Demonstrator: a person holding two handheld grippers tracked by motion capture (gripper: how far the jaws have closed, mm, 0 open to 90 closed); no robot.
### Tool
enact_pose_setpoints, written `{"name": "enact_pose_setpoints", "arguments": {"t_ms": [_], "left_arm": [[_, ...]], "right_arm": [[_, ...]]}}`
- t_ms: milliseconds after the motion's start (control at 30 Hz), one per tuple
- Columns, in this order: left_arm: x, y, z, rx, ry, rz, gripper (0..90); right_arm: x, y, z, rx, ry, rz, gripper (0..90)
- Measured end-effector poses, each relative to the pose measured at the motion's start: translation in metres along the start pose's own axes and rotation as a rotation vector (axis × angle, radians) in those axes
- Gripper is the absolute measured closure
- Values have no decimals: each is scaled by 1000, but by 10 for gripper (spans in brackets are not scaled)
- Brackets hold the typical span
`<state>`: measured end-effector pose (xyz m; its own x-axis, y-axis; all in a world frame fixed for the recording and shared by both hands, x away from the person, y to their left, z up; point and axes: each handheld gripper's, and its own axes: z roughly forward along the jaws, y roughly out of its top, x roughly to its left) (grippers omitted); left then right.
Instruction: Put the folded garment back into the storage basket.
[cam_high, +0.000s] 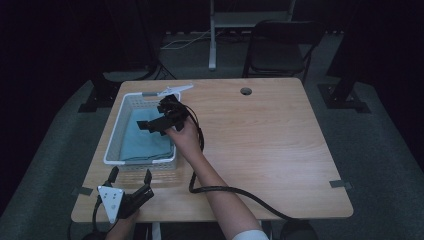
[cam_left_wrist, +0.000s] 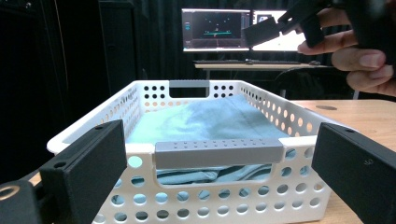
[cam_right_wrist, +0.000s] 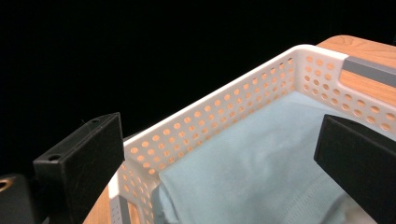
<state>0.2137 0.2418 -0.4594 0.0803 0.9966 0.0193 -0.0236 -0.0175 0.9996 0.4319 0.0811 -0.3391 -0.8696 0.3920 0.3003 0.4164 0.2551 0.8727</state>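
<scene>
White perforated basket (cam_high: 114, 145) sits on the left half of the wooden surface (cam_high: 260, 145). A pale blue cloth (cam_high: 145, 140) lies folded flat inside it, covering the floor; the left gripper view shows it (cam_left_wrist: 210, 121) reaching up toward the far wall.

Right claw (cam_high: 152, 124) hangs over the basket, tilted down toward the cloth, jaws spread wide with nothing between them. The right gripper view has the cloth (cam_right_wrist: 252, 172) directly below and between the jaws, not touching.

Left claw (cam_high: 131, 186) rests near the front edge of the surface, just short of the basket's near wall, jaws apart and empty. It looks straight at the grey handle (cam_left_wrist: 218, 151).

Step in hand, by my reading: the reach for the cloth, grasp not yet made.

Next move calls for lowering the right claw until both jaws press into the fabric, then pinching a fold, not a single flat layer. The left claw may need to steady the basket, which looks light enough to lift with the cloth.
</scene>
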Motion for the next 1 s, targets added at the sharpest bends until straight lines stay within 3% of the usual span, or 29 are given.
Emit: {"name": "enact_pose_setpoints", "arguments": {"t_ms": [1000], "left_arm": [[0, 0, 0, 1, 5, -1, 45]], "right_arm": [[-13, -21, -77, -55, -106, 13, 19]]}}
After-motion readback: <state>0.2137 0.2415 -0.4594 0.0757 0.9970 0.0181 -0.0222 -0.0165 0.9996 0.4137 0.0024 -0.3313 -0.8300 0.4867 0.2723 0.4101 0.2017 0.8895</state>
